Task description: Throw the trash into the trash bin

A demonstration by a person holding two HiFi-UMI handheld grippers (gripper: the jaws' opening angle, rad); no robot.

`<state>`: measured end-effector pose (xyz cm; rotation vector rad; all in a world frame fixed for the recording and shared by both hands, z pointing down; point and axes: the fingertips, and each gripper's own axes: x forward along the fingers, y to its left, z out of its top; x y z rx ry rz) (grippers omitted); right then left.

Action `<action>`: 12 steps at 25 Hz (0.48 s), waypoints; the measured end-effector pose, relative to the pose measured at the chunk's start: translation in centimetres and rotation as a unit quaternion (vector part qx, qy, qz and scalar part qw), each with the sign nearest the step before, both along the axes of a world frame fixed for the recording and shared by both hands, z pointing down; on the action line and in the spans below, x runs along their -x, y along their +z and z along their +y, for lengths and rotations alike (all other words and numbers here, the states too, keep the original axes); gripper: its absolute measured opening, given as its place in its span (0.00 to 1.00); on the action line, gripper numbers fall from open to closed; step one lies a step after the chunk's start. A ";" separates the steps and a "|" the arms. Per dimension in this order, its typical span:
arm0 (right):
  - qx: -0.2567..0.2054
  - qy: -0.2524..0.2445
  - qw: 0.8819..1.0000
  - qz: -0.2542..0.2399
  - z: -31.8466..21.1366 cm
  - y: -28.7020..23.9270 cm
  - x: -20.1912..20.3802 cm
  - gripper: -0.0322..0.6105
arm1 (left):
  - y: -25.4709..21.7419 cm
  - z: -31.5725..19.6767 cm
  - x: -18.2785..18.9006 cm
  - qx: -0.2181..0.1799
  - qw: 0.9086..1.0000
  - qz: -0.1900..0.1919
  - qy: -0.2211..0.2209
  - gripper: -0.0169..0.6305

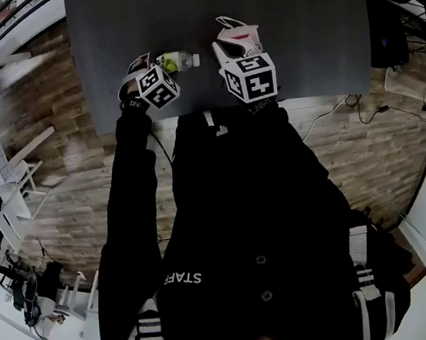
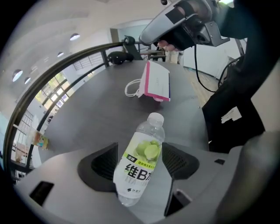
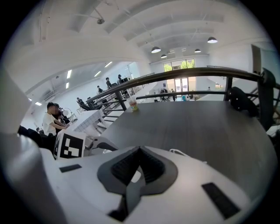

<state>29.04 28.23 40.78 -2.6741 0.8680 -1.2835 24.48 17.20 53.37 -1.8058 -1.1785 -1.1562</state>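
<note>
A clear plastic bottle (image 2: 141,162) with a green-and-white label lies on the dark grey table (image 2: 100,113), cap pointing away. My left gripper (image 2: 140,162) stands over it, open, one black pad (image 2: 104,165) on each side of the bottle. In the head view the bottle (image 1: 178,61) lies just right of the left gripper (image 1: 146,64). My right gripper (image 1: 232,46) is shut on a white-and-pink packet (image 2: 156,81) with a white cord loop and holds it just above the table. Only a white sliver of it shows between the right gripper's (image 3: 140,151) closed jaws. No trash bin is in view.
A drink cup (image 3: 132,105) stands at the table's far edge, by a dark railing (image 3: 197,73). A black object (image 3: 240,100) sits on the far side of the table. People sit beyond the railing. Cables (image 1: 360,107) trail over the wooden floor to my right.
</note>
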 end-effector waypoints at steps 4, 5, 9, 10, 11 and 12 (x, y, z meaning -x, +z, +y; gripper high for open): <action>0.008 -0.005 1.000 -0.011 -0.7 1.0 0.2 0.07 | 1.5 0.3 0.3 -0.019 0.999 -0.017 0.047 0.52; 0.010 -0.007 1.000 -0.015 -0.8 1.3 0.2 0.07 | 1.8 0.4 0.4 -0.023 0.998 -0.020 0.056 0.53; 0.013 -0.015 1.000 -0.021 -1.1 1.8 0.7 0.07 | 3.2 0.6 0.5 -0.039 0.996 -0.031 0.078 0.53; 0.012 -0.016 1.000 -0.021 -1.2 1.8 0.8 0.07 | 3.6 0.6 0.5 -0.043 0.995 -0.033 0.080 0.53; 0.012 -0.017 1.000 -0.021 -1.3 1.8 0.9 0.07 | 3.9 0.5 0.4 -0.047 0.995 -0.034 0.081 0.53; 0.012 -0.018 1.000 -0.021 -1.4 1.8 1.0 0.07 | 4.2 0.3 0.4 -0.051 0.995 -0.036 0.082 0.54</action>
